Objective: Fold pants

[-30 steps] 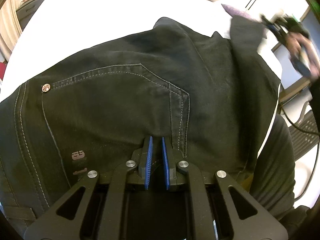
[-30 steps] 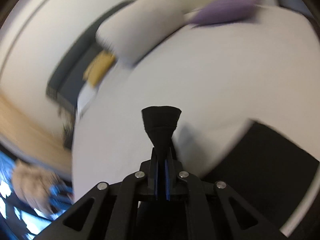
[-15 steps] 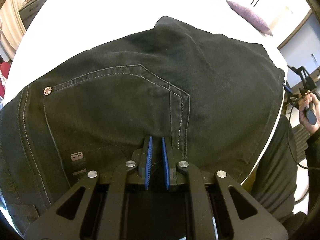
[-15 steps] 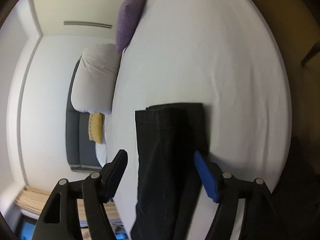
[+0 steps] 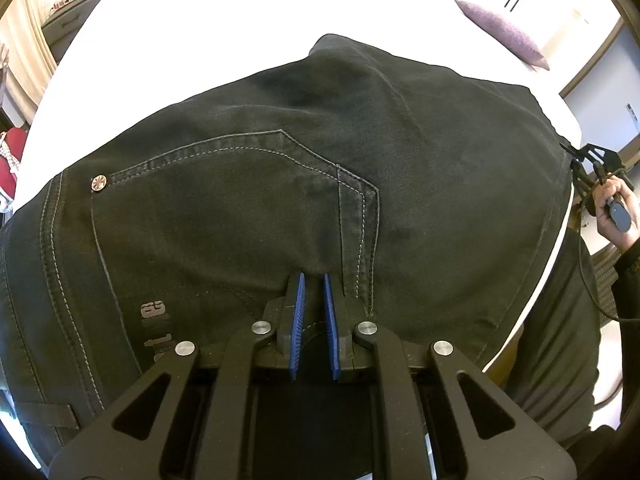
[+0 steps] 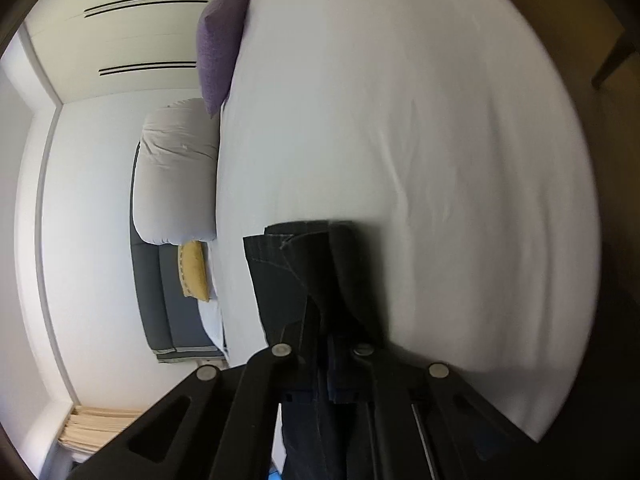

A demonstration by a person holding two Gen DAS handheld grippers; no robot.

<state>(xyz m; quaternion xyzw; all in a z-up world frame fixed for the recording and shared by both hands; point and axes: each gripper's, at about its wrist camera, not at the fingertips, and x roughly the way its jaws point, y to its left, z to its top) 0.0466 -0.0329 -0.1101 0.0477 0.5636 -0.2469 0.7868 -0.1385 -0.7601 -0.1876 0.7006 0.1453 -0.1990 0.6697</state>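
Observation:
Black denim pants [image 5: 304, 168] lie spread on the white bed [image 5: 224, 20], back pocket and a rivet facing up. My left gripper [image 5: 312, 280] is shut on the near edge of the pants, by the pocket seam. In the right wrist view the pants leg [image 6: 288, 272] hangs between the jaws, and my right gripper [image 6: 326, 320] is shut on its edge beside the white bed [image 6: 400, 120]. The right gripper also shows in the left wrist view [image 5: 600, 176], at the right edge of the bed, in a hand.
A purple pillow [image 5: 500, 32] lies at the far side of the bed; it also shows in the right wrist view [image 6: 220, 36]. A white pillow [image 6: 176, 172], a yellow cushion [image 6: 194, 268] and a grey headboard [image 6: 156, 292] are beyond. A drawer unit [image 5: 68, 20] stands far left.
The right gripper let go of the pants fold, swung to the bed's right edge with jaws wide open, then shut on the leg edge. The left gripper stayed still.

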